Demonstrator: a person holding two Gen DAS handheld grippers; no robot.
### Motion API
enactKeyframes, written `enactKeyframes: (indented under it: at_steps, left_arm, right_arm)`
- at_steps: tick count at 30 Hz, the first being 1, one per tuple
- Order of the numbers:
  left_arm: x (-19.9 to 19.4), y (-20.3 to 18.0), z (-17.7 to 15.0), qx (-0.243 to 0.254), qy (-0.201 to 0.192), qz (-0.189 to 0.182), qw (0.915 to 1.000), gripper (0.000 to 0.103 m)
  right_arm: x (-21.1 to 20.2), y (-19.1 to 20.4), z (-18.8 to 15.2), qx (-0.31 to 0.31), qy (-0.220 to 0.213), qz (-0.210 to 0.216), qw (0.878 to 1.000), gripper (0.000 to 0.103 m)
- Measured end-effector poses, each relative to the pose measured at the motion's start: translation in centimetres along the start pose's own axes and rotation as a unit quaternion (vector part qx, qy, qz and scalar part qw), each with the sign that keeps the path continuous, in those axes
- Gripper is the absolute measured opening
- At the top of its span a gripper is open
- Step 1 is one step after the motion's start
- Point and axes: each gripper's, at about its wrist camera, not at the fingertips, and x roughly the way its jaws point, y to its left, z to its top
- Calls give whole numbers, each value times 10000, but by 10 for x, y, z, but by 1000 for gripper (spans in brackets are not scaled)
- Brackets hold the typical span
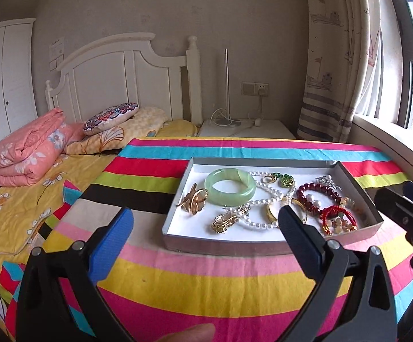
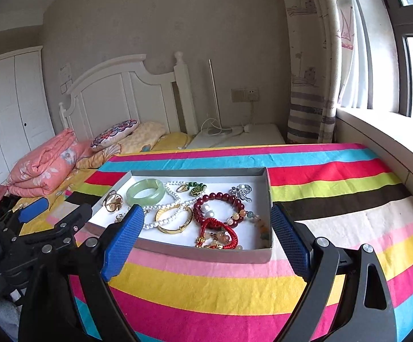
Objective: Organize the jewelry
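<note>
A shallow grey tray (image 1: 235, 246) on the striped cloth holds a jumble of jewelry: a pale green jade bangle (image 1: 230, 185), a pearl necklace (image 1: 272, 191), a gold flower brooch (image 1: 193, 199), a dark red bead bracelet (image 1: 319, 192) and a red cord bracelet (image 1: 334, 213). My left gripper (image 1: 205, 212) hangs open, empty, in front of the tray's near left side. My right gripper (image 2: 206, 210) is open and empty too, facing the tray's (image 2: 206, 253) near right end, with the gold bangle (image 2: 175, 219) and the red bead bracelet (image 2: 218, 208) just beyond its fingertips.
The striped cloth (image 2: 334, 199) covers the table. A bed with a folded pink quilt (image 1: 26, 154) and pillows lies to the left, against a white headboard. A nightstand (image 1: 249, 129) stands behind the table; a curtain and a window sill (image 2: 377, 125) run along the right.
</note>
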Motion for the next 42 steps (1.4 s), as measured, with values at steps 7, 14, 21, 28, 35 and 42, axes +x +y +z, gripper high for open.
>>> enactKeyframes:
  at_steps: [7,14,21,28,35,42]
  left_arm:
    - [39,-4,9,-150,360,-72,9992,101]
    - [69,3,6,-261,746,-193,9967,101]
    - [71,2,5,-251,768,-263,9964,101]
    - [65,-4,5,-143,629,-210,9977,101]
    - [64,-9,6,-29,622,-180,9979,101]
    - [65,-10,5,-25,639,-188,9978,101]
  right_arm:
    - [43,-1,6,68,470,-245,9986,87]
    - [67,-7,1,68,802,-380,9960,87]
    - [73,-8,-1,89,909,-596,9940,87]
    - [67,-12,-2,193,754,-526,9956,87]
    - [64,-14,-1,218,704,-500,9960,87]
    - [63,-16,-1,261,672,-499,9961,87]
